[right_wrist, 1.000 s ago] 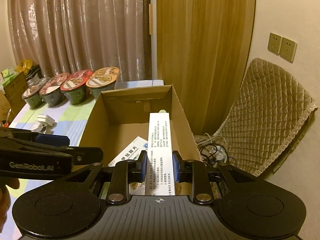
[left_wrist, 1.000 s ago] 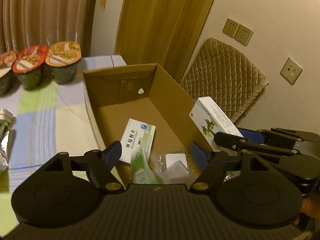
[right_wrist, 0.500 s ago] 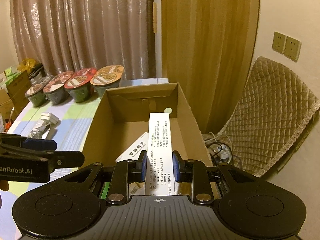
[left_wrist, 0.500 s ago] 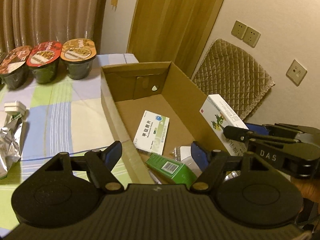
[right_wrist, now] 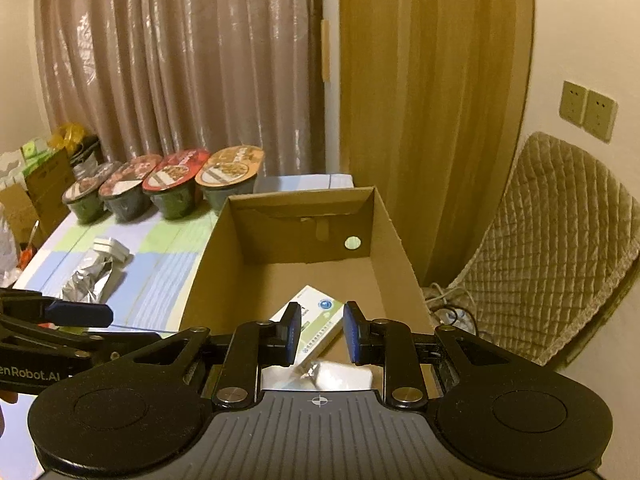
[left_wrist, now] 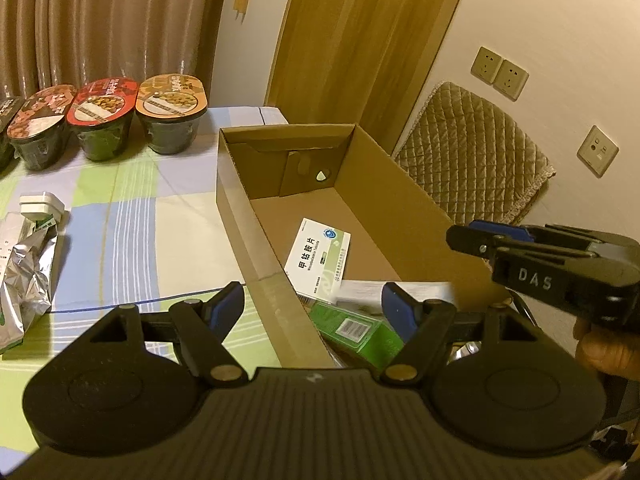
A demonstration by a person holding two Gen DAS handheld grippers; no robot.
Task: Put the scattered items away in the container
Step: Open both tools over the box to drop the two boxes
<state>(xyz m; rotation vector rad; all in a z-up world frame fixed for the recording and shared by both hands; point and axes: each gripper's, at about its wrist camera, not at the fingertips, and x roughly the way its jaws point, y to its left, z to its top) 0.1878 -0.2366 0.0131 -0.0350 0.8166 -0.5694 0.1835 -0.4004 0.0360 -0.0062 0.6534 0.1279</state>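
The table (left_wrist: 132, 236) has a checked cloth in blue, green and cream, with a brown curtain (right_wrist: 180, 60) hanging behind it. The open cardboard box (left_wrist: 240, 216) sits at the table's right end — it's the biggest thing on there, tall walls, small round hole in the far wall. Off to the right against the wall there's a chair with a quilted cover (right_wrist: 560, 248).

Along the back edge of the table is a row of instant noodle bowls (right_wrist: 168, 184) with sealed lids, side by side.

The left gripper (left_wrist: 312, 308) hovers right above the box's near-left wall, jaws spread wide with nothing between them. The right gripper (right_wrist: 322, 332) is over the near end of the box, jaws apart too and empty (a hand shows at the edge of the left view, holding it).

Inside the box: a white medicine box with green print (left_wrist: 320, 258) lies flat on the floor roughly mid-box. Nearer the front there's a green carton with a barcode (left_wrist: 356, 330), and a long white box (left_wrist: 392, 290) lying across between the two — it's blurred, so I can't read anything off it.

Still out on the table, well left of the box: a crumpled silver foil pouch (left_wrist: 24, 280) and a small white block-shaped thing (left_wrist: 42, 206) just behind it, touching or nearly so.
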